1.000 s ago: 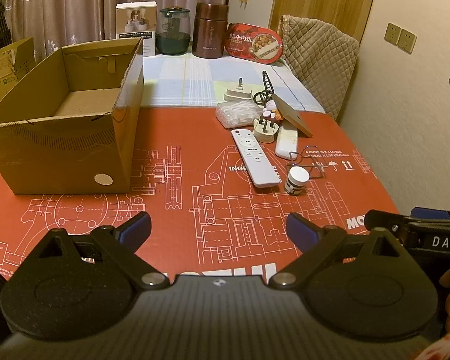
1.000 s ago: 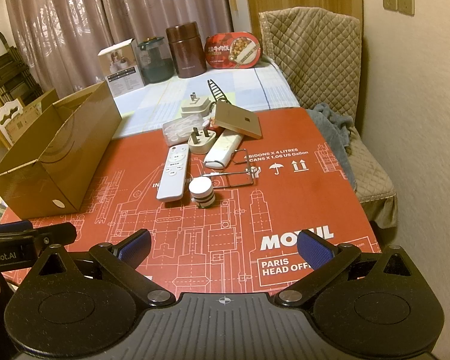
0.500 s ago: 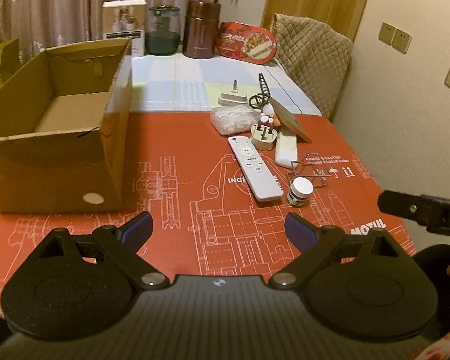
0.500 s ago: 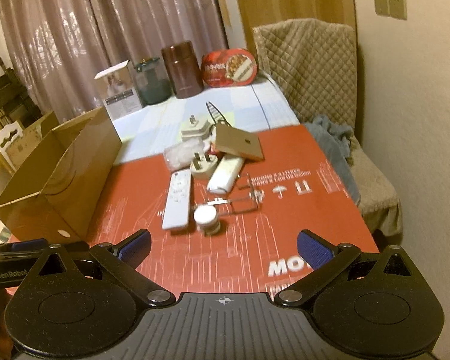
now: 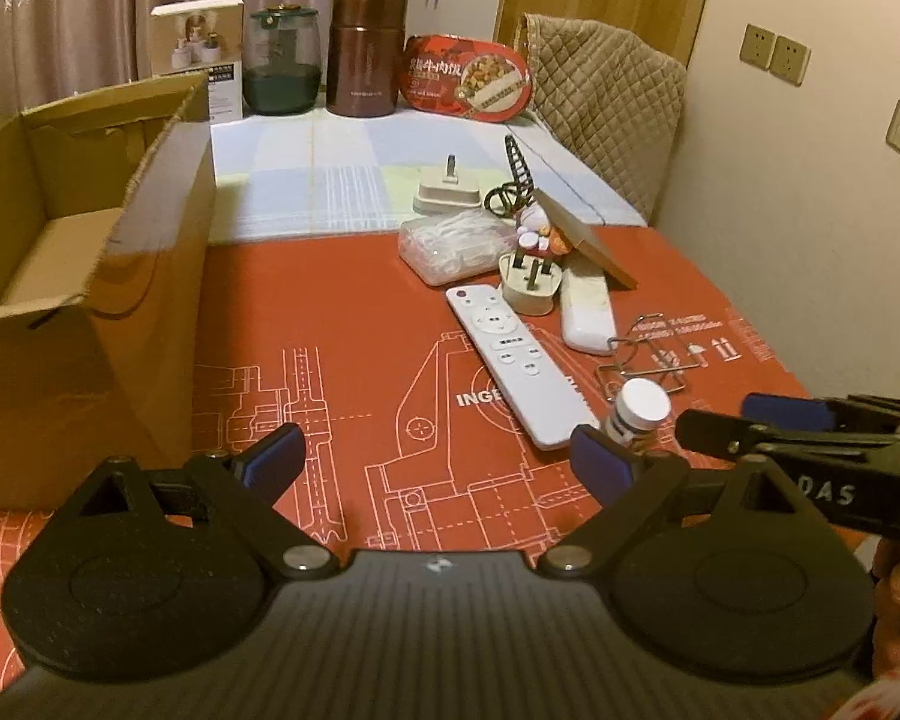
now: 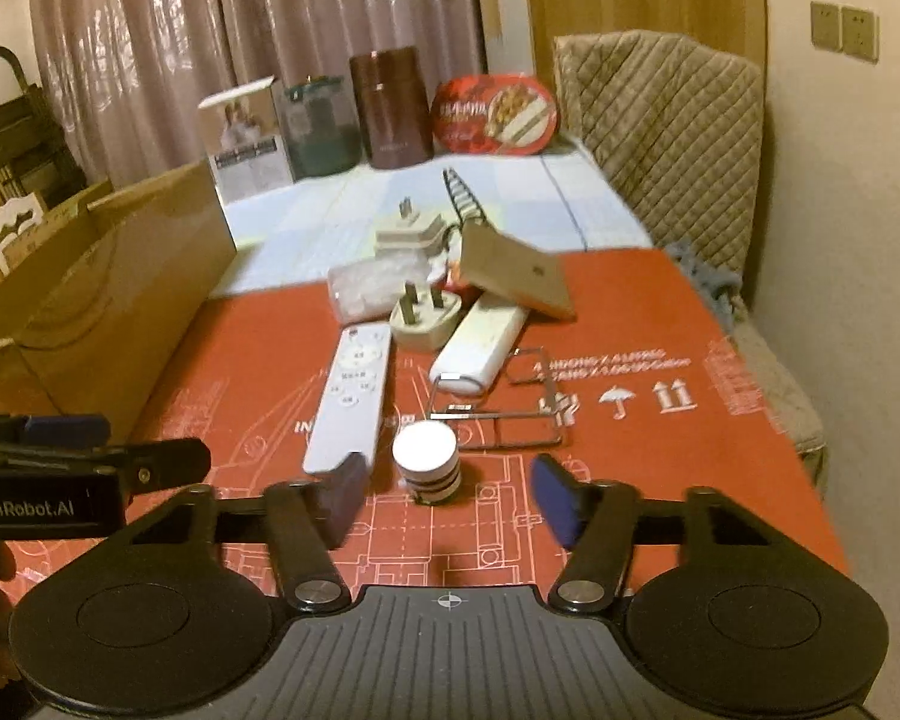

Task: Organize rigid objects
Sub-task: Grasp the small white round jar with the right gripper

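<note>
Right tongs [image 6: 447, 501] closing, 2 pads flanking small white-capped bottle [image 6: 429, 471], not pressing it yet. Bottle upright on red bench [image 6: 660, 480], dead ahead between pads, long axis vertical. Left tongs [image 5: 438, 459] wide open, nothing between, bottle off to their right side, so right hand nearer. Just beyond: white remote [image 6: 351, 399], wire frame [image 6: 498, 414], plug [image 6: 420, 315]. Farther left: open cardboard box [image 5: 90, 276], likely drop spot.

White remote [image 5: 513, 360], red blueprint-printed mat [image 5: 330, 324], seemingly striped bottle [image 6: 429, 471]
</note>
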The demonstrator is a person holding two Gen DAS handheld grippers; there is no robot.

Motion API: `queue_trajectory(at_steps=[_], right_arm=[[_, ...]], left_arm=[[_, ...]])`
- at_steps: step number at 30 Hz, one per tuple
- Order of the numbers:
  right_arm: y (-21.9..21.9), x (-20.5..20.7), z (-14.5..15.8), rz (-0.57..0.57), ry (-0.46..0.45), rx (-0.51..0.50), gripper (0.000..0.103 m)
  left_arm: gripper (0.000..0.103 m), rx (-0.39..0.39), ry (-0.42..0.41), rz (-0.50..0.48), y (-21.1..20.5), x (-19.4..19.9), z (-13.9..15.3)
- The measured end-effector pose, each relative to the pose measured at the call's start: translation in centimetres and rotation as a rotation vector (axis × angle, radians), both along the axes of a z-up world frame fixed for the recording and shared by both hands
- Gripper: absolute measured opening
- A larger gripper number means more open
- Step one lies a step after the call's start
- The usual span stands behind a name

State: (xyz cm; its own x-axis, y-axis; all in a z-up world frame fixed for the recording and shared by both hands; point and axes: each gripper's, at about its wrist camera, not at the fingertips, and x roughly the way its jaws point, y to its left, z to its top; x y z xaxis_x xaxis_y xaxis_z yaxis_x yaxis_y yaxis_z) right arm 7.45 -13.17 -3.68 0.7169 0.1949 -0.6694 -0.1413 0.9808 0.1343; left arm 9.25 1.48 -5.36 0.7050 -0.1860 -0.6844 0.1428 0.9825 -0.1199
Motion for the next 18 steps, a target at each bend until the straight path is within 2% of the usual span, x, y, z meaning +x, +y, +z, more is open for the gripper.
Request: queue_trajectory(at_steps=[4, 8, 12, 18], right_arm=[[0.5, 1.0, -1.1, 0.015, 0.008, -0.002, 0.046], [0.9, 2.3, -2.0, 0.015, 0.024, -0.005, 0.043], [1.1, 3.0, -2.7, 0.017, 0.045, -0.014, 0.033], [1.6, 3.5, -3.1, 0.023, 0.049, -0.031, 0.030]], left_arm=[[0.087, -0.018, 0.037, -0.008, 0.1, 1.0, -1.0], [0.087, -0.024, 0.037, -0.009, 0.2, 1.5, -1.7], [0.087, -0.032, 0.025, -0.010, 0.2, 1.8, -1.9], [0.086, -0.047, 0.024, -0.014, 0.2, 2.1, -2.1]])
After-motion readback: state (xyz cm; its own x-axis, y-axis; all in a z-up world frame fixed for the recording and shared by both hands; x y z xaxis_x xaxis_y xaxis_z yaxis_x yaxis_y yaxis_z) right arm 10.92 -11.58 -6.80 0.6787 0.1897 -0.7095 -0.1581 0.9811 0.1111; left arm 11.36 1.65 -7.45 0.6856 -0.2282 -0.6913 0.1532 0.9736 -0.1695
